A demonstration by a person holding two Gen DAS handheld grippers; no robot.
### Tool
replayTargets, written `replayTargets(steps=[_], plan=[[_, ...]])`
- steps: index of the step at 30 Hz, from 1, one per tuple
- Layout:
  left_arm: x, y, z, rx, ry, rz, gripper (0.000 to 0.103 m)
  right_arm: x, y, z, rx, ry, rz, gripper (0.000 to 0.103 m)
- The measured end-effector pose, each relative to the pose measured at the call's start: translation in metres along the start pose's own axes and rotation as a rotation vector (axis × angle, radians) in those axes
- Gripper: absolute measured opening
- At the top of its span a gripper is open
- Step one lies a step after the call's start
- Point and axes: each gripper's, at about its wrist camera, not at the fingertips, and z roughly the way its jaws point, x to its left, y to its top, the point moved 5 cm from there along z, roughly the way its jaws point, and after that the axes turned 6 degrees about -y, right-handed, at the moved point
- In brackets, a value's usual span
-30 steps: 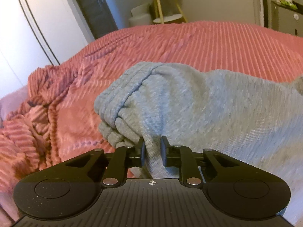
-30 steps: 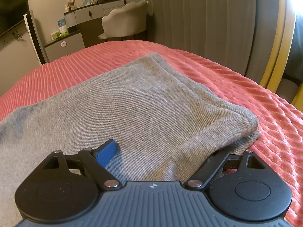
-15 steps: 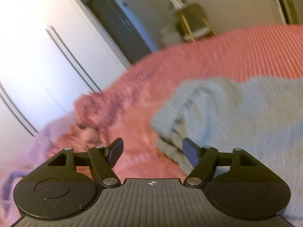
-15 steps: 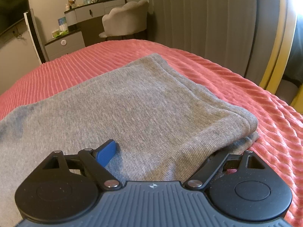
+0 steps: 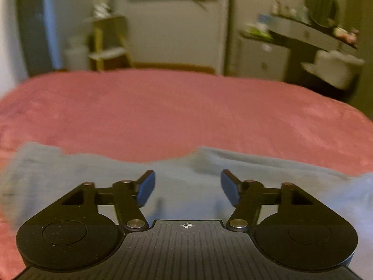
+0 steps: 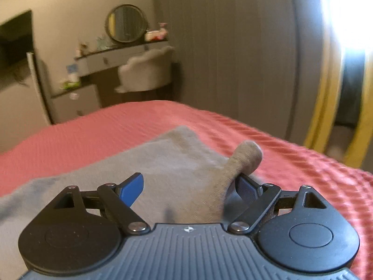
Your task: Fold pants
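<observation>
A wide bed takes up most of the room, covered by a ribbed coral-pink bedspread (image 5: 186,107). Spread flat across its near side lie the grey pants (image 6: 163,154), soft knit fabric reaching from one gripper to the other. Past the far edge of the bed stands a pale dressing table (image 6: 121,56) with a round mirror (image 6: 127,23) above it and a light upholstered chair (image 6: 144,72) pushed in front. Small bottles and boxes sit on the tabletop, too blurred for any label or lettering to be read. A small yellow-legged side table (image 5: 109,44) stands off in the left corner, and a yellow curtain edge (image 6: 326,107) catches bright light at the right.

The left gripper (image 5: 187,186) hangs above the pants with its blue pads (image 5: 145,187) apart and closing in; only flat cloth lies below them, nothing pinched. The right gripper (image 6: 188,186) stands spread wide. A raised fold of the grey cloth pokes up between its fingers, leaning against the right-hand pad (image 6: 247,187), while the left-hand pad stays clear of it. No brand mark or writing shows on either tool, only a small crosshair symbol on each body.
</observation>
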Motion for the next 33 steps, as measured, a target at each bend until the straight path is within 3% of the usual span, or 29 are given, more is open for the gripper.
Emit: replayTargets(steps=[1, 3, 4, 6, 8, 11, 12, 13, 14, 15, 18, 21, 23, 25, 26, 28, 29, 31, 32, 33], plan=[[-0.007, 0.001, 0.013, 0.024, -0.018, -0.001, 0.059, 0.005, -0.002, 0.003, 0.022, 0.038, -0.012, 0.086], [-0.019, -0.001, 0.034, 0.069, -0.021, 0.006, 0.045, 0.013, -0.008, 0.008, 0.05, 0.078, -0.049, 0.086], [-0.024, -0.002, 0.045, 0.09, -0.02, 0.022, 0.044, 0.018, -0.011, 0.011, 0.062, 0.099, -0.07, 0.086], [-0.032, -0.007, 0.062, 0.12, 0.01, 0.059, 0.035, 0.025, -0.015, 0.015, 0.083, 0.127, -0.094, 0.086], [-0.036, -0.01, 0.079, 0.146, 0.072, 0.103, 0.027, 0.031, -0.019, 0.02, 0.105, 0.145, -0.111, 0.086], [-0.03, -0.005, 0.09, 0.09, 0.187, 0.161, 0.029, 0.036, -0.029, 0.032, 0.148, 0.128, -0.154, 0.086], [-0.03, -0.001, 0.094, 0.057, 0.256, 0.207, 0.036, 0.038, -0.033, 0.031, 0.148, 0.118, -0.17, 0.086], [-0.032, 0.002, 0.095, 0.036, 0.316, 0.242, 0.034, 0.04, -0.034, 0.031, 0.14, 0.107, -0.194, 0.086], [-0.034, 0.005, 0.094, 0.019, 0.382, 0.257, 0.026, 0.043, -0.034, 0.031, 0.133, 0.098, -0.215, 0.086], [-0.036, 0.008, 0.091, 0.018, 0.405, 0.248, 0.025, 0.044, -0.034, 0.032, 0.13, 0.092, -0.225, 0.086], [-0.058, 0.006, 0.069, 0.024, 0.167, 0.147, 0.03, 0.046, -0.031, 0.032, 0.127, 0.084, -0.221, 0.086], [-0.101, -0.009, 0.046, 0.044, -0.038, 0.154, 0.035, 0.042, -0.028, 0.034, 0.127, 0.083, -0.194, 0.086], [-0.132, -0.023, 0.036, 0.057, -0.125, 0.224, 0.036, 0.04, -0.025, 0.035, 0.129, 0.082, -0.176, 0.086], [-0.158, -0.035, 0.041, 0.074, -0.156, 0.284, 0.037, 0.035, -0.024, 0.035, 0.129, 0.081, -0.168, 0.086], [-0.167, -0.041, 0.045, 0.081, -0.134, 0.307, 0.038, 0.033, -0.023, 0.035, 0.125, 0.078, -0.172, 0.086], [-0.169, -0.041, 0.062, 0.069, -0.004, 0.347, 0.043, 0.028, -0.02, 0.037, 0.106, 0.049, -0.202, 0.086], [-0.167, -0.038, 0.065, 0.041, 0.075, 0.357, 0.05, 0.023, -0.019, 0.038, 0.086, -0.004, -0.23, 0.086], [-0.163, -0.031, 0.06, -0.02, 0.238, 0.389, 0.048, 0.004, -0.015, 0.043, 0.058, -0.183, -0.27, 0.086], [-0.159, -0.028, 0.056, -0.037, 0.295, 0.405, 0.046, -0.007, -0.012, 0.046, 0.058, -0.248, -0.26, 0.086], [-0.154, -0.027, 0.048, -0.041, 0.293, 0.402, 0.047, -0.019, -0.01, 0.048, 0.065, -0.317, -0.234, 0.086]])
